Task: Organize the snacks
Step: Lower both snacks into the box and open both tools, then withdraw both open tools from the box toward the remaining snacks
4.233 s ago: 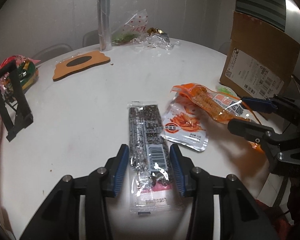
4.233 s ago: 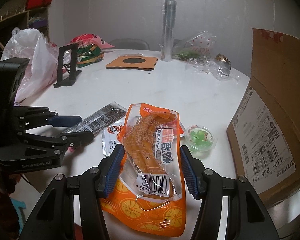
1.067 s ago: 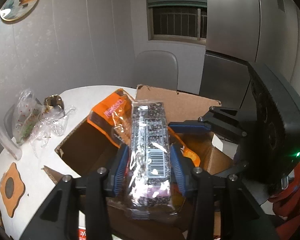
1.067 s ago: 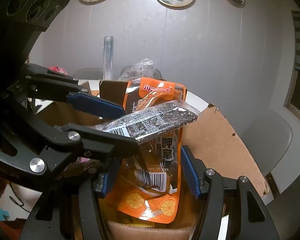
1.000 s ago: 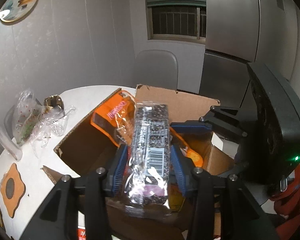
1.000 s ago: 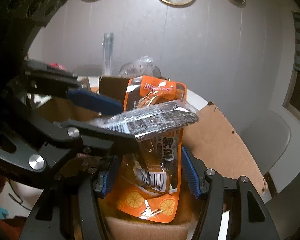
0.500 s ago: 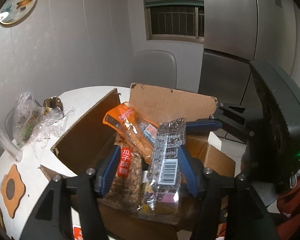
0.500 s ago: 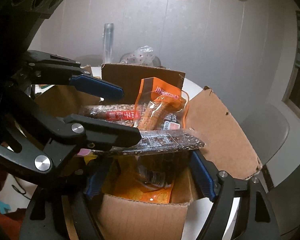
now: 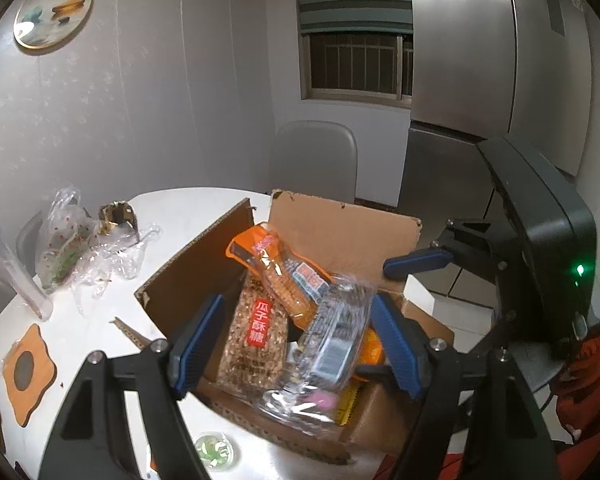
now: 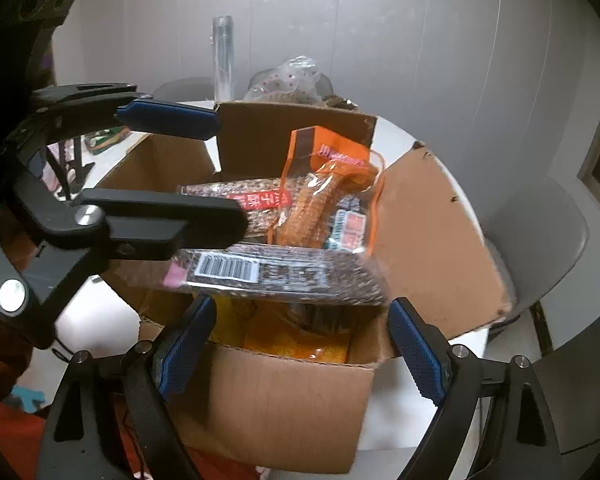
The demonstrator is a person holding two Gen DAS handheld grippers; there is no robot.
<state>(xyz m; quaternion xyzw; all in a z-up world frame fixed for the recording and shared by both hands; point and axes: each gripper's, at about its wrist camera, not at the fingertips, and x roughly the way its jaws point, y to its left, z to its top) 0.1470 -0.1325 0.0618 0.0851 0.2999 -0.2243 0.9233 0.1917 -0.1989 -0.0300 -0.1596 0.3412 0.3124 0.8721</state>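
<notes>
Cardboard fills the space ahead of both sets of jaws: an open box point(image 9: 340, 224) on my white round table point(image 9: 180, 208), flaps up. My left gripper point(image 9: 296, 344) has its blue pads spread wide and opening further, pressing on nothing; the dark seed bar in clear wrap point(image 9: 332, 340) lies blurred between them, nearer the right-side pad, tipped over the box's near rim. My right gripper point(image 10: 298, 350) is likewise wide and opening, its pads apart on either side of the near wall of the box point(image 10: 284, 400), gripping nothing.

From the right wrist I see the seed bar point(image 10: 268, 272) lying crosswise above the jaws, barcode up, with the left gripper's fingers point(image 10: 160, 224) reaching in from the left over the box. Only this view shows the yellow-orange packaging point(image 10: 292, 336) deep in the box beneath the bar. The left wrist view alone shows the red-labelled brittle pack point(image 9: 256, 344) standing between the jaws, and the orange snack pouch point(image 9: 276, 268) leaning beyond it against the far flap.

Beyond the left jaw sit crumpled clear bags point(image 9: 80, 248), an orange coaster point(image 9: 28, 368) and, near the pads' base, a small green jelly cup point(image 9: 214, 450). Past the box stands a grey chair point(image 9: 316, 160). The right gripper's body point(image 9: 540, 264) crowds the right of my left view.
</notes>
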